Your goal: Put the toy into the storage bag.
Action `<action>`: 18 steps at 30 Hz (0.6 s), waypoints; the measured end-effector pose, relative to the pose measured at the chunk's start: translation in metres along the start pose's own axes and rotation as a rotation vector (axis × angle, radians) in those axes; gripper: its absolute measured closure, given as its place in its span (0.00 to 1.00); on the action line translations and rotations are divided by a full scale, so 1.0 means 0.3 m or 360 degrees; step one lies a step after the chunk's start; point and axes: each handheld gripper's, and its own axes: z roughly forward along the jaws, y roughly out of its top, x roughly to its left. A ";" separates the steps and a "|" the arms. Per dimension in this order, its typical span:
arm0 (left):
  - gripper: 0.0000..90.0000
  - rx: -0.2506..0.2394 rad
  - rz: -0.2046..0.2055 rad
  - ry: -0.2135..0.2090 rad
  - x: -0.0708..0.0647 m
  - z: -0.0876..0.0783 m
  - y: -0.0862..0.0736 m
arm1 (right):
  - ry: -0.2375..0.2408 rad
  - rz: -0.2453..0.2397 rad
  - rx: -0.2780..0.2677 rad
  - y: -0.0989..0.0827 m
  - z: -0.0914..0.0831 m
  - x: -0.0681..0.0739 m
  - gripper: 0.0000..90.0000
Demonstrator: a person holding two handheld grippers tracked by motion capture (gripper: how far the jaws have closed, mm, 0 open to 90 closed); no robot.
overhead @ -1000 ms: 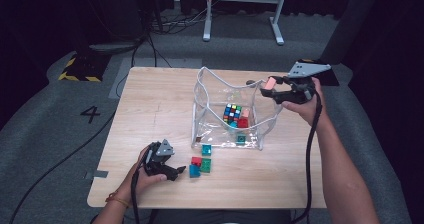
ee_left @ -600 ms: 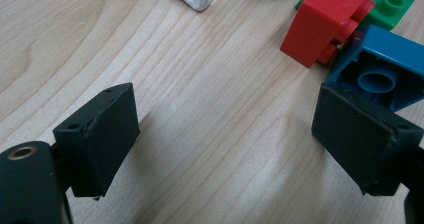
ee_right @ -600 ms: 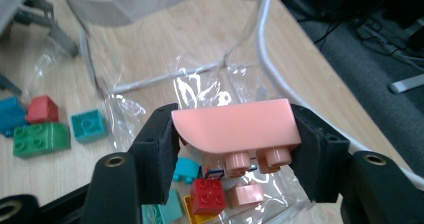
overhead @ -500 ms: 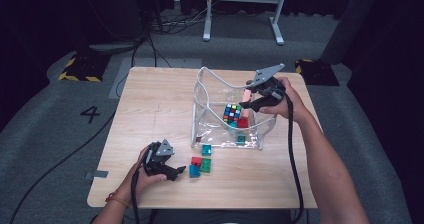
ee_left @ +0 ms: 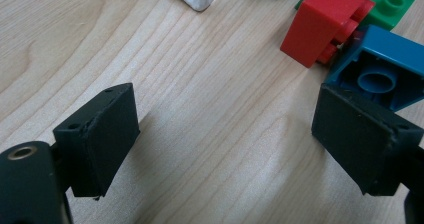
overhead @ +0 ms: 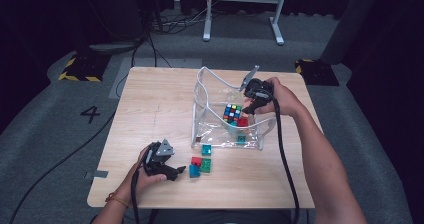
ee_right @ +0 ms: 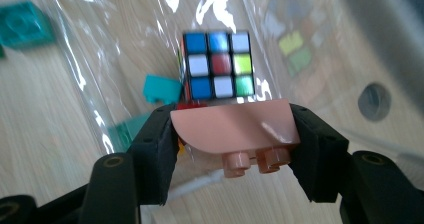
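Pink curved brick (ee_right: 232, 129), studs down, clamped between right gripper (ee_right: 232, 134) fingers.

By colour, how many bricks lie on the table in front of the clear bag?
Teal brick: 1
Red brick: 1
Blue brick: 1
Green brick: 1
Total: 4

I've brought the right gripper (overhead: 250, 105) in from beyond the bench's far right corner, leftward and down, so it now sits over the clear bag (overhead: 210, 134), above the puzzle cube (overhead: 231, 112). The pink brick (ee_right: 232, 126) has travelled with it, clamped between my jaws.
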 end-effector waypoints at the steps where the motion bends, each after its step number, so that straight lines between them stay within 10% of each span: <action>1: 0.13 0.0000 0.0000 0.0000 0.000 0.000 0.000 | -0.0010 -0.0019 0.0026 -0.002 0.006 -0.004 0.46; 18: 0.13 0.0000 0.0000 0.0000 0.000 0.000 0.000 | -0.0023 -0.0058 0.0181 -0.093 -0.026 -0.023 0.46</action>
